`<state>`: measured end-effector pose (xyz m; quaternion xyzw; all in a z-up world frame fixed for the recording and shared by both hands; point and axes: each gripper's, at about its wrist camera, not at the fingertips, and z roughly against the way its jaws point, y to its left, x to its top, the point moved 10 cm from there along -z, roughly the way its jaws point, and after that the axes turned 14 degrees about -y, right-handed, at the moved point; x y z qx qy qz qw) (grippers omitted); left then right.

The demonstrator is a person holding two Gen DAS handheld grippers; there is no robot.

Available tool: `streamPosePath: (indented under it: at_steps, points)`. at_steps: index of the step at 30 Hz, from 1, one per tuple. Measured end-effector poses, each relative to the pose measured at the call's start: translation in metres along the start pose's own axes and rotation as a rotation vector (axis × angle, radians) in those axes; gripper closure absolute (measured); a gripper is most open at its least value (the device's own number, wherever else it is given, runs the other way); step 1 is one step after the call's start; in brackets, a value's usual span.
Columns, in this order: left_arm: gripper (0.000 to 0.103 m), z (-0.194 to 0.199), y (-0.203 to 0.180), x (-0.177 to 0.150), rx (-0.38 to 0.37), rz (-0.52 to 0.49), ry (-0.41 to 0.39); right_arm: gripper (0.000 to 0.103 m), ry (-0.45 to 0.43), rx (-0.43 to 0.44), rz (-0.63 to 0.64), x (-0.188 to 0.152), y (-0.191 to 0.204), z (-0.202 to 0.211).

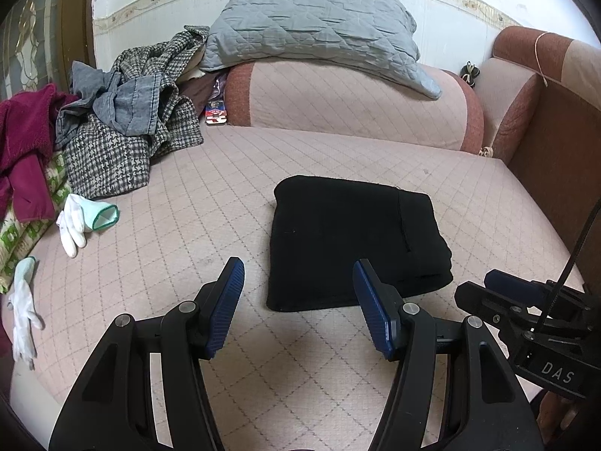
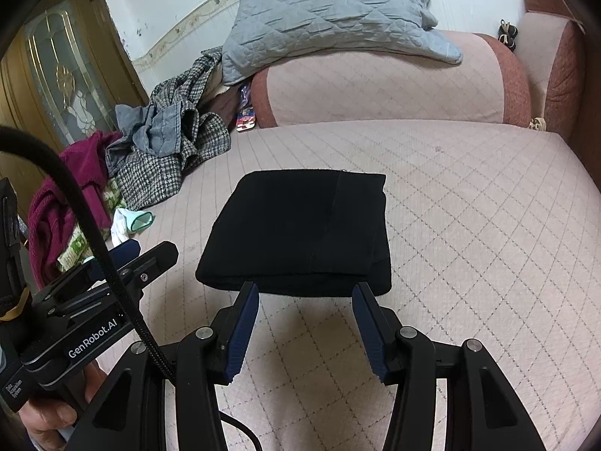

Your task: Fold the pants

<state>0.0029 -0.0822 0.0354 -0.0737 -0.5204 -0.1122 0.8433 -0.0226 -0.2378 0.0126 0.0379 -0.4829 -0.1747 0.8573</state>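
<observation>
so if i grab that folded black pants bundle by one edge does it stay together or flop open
The black pants would likely flop: soft knit-looking cloth, stacked in loose layers visible along the near edge. A one-edge lift would probably let the lower layers sag and unfold. Pushed, they should probably bunch on the quilted cover, not roll.

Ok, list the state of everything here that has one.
black pants: folded into a flat bundle, not held
left gripper: open, empty
right gripper: open, empty
white gloves: lying loose
houndstooth coat: crumpled, unfolded
grey quilt: rumpled on the bolster
</observation>
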Motion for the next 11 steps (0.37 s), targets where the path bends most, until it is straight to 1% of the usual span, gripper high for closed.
streamPosePath:
  at_steps: [4,8,11]
  points:
    - [0.043,-0.0009,-0.0008,0.0,0.001,-0.007,-0.006,0.053,0.001,0.004,0.004,-0.0002,0.0021,-0.0008]
    - [0.042,0.0008,-0.0024,0.0027,0.003,-0.035,-0.037,0.053,-0.002,0.007,-0.001,0.0001,0.0024,-0.0004]
    - [0.042,0.0023,-0.0038,0.0014,-0.005,-0.039,-0.034,0.053,-0.002,0.003,-0.001,0.0003,-0.0009,0.0017]
